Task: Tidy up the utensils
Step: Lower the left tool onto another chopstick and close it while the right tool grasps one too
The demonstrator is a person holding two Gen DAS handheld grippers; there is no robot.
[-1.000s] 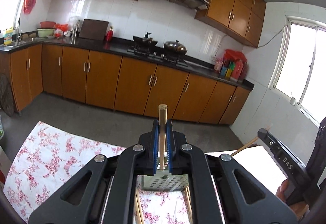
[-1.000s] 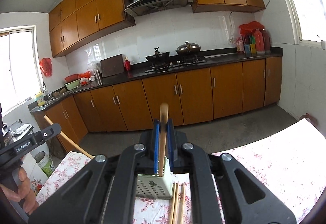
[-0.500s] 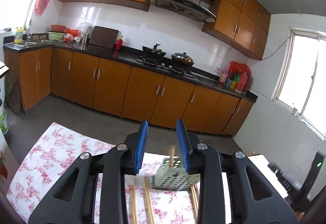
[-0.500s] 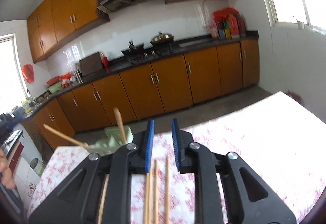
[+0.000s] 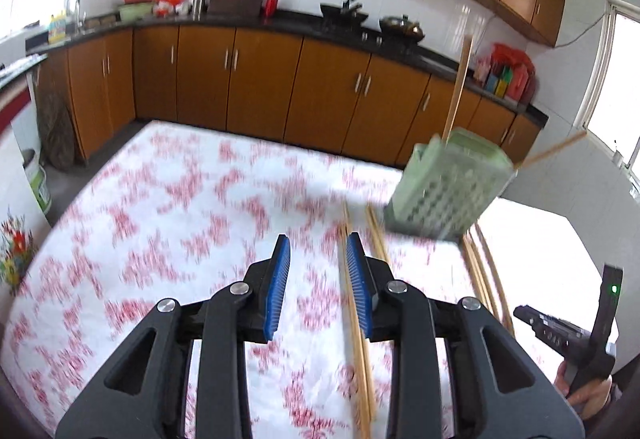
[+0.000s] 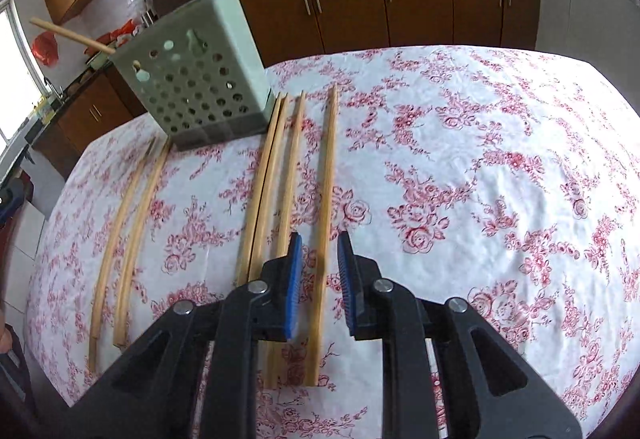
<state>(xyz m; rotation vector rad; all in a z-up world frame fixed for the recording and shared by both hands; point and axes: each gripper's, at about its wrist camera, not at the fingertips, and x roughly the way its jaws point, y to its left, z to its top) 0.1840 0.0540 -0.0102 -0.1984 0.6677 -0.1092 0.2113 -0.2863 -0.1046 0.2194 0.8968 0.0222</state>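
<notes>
Both tools are spread and holding nothing: the right tool (image 6: 318, 279) straddles the rightmost chopstick (image 6: 326, 207) on the tabletop (image 6: 500, 159). The left tool (image 5: 316, 279) hangs with a chopstick (image 5: 354, 303) by its right finger. Ahead of them the green holder (image 6: 200, 79) holds two sticks; closing off-centre could roll the stick into its neighbours.

- The green holder (image 6: 200, 79) stands at the far side of the worktop (image 6: 480, 159), blocking the way there; two chopsticks (image 6: 68, 35) jut out of its top.
- Six loose chopsticks (image 6: 326, 219) lie in rows before it, one between the open right tongs (image 6: 318, 287).
- To the right of them the cloth is bare.
- The left tongs (image 5: 316, 279), open, have bare cloth to their left.
</notes>
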